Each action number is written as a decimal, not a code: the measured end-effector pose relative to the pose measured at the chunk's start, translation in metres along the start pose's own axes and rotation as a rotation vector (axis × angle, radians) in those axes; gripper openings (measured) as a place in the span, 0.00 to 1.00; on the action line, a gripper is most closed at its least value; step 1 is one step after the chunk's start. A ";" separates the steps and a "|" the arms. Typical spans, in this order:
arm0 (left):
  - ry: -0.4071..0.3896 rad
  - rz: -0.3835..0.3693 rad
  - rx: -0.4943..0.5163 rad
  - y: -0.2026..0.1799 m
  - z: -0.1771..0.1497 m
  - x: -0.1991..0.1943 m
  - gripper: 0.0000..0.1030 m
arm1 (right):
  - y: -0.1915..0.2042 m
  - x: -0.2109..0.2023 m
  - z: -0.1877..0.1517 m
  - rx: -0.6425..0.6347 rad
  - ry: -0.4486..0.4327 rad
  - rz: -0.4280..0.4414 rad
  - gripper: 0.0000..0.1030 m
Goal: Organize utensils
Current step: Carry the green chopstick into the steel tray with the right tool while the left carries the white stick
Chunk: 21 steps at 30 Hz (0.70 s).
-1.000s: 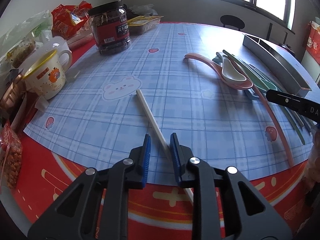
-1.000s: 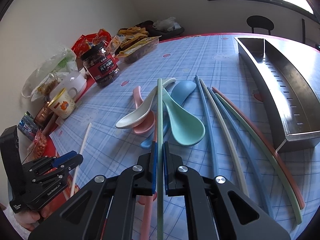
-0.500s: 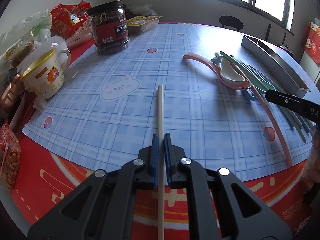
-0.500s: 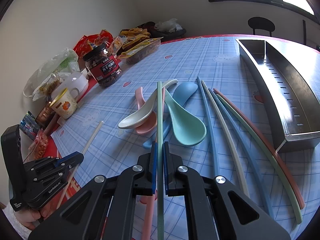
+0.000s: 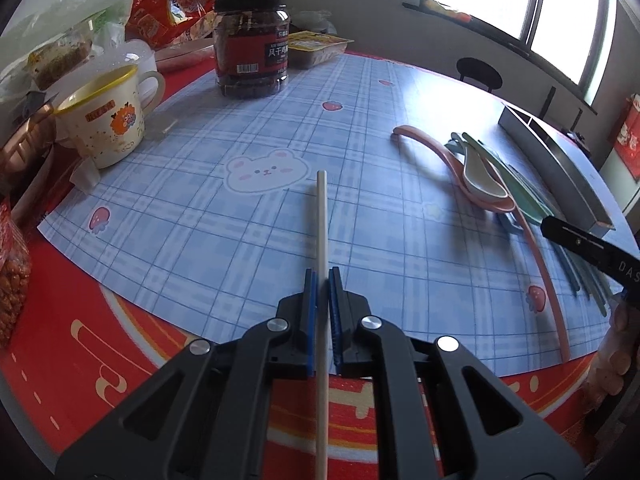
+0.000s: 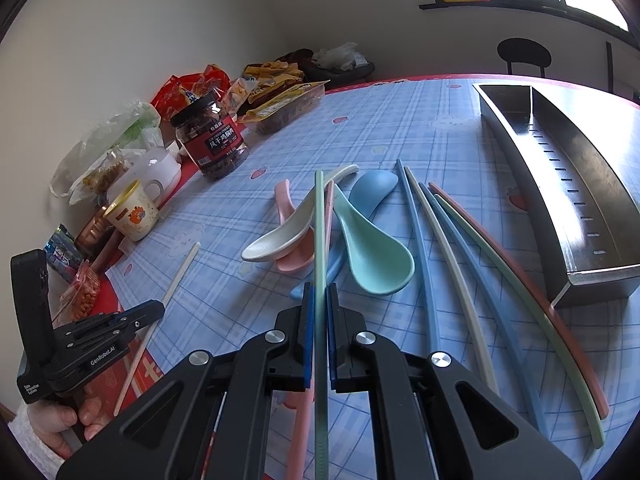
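My left gripper (image 5: 322, 278) is clamped on the cream chopstick (image 5: 322, 224) above the blue plaid mat (image 5: 240, 216), while my right gripper (image 6: 319, 294) pinches a green chopstick (image 6: 319, 240) over the spoons, left of the steel tray (image 6: 560, 184).

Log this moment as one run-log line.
left hand-held gripper: shut on cream chopstick | right hand-held gripper: shut on green chopstick | steel tray: empty
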<state>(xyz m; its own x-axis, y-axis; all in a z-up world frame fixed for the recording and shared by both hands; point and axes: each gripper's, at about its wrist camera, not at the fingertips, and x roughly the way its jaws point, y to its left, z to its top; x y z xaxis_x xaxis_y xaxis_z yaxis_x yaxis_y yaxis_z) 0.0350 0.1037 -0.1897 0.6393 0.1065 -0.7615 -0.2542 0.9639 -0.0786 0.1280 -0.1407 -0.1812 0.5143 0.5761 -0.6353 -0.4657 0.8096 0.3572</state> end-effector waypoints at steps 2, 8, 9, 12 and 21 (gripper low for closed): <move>-0.028 -0.011 -0.019 0.004 -0.001 -0.006 0.10 | 0.000 -0.001 0.000 0.000 -0.007 0.000 0.06; -0.064 -0.039 -0.075 0.016 0.001 -0.015 0.10 | 0.000 -0.006 0.000 0.006 -0.035 -0.003 0.06; -0.061 -0.050 -0.087 0.018 0.002 -0.017 0.10 | 0.000 -0.008 -0.001 0.007 -0.037 -0.001 0.06; -0.063 -0.102 -0.129 0.024 0.006 -0.022 0.10 | -0.001 -0.013 0.001 0.012 -0.051 0.006 0.06; -0.096 -0.155 -0.096 0.006 0.025 -0.037 0.10 | -0.011 -0.041 0.016 0.016 -0.115 0.006 0.06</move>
<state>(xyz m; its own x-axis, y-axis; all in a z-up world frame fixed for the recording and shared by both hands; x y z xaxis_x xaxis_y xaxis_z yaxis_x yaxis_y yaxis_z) 0.0277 0.1116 -0.1458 0.7410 -0.0145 -0.6713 -0.2121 0.9435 -0.2545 0.1235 -0.1718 -0.1479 0.5914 0.5890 -0.5507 -0.4575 0.8075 0.3723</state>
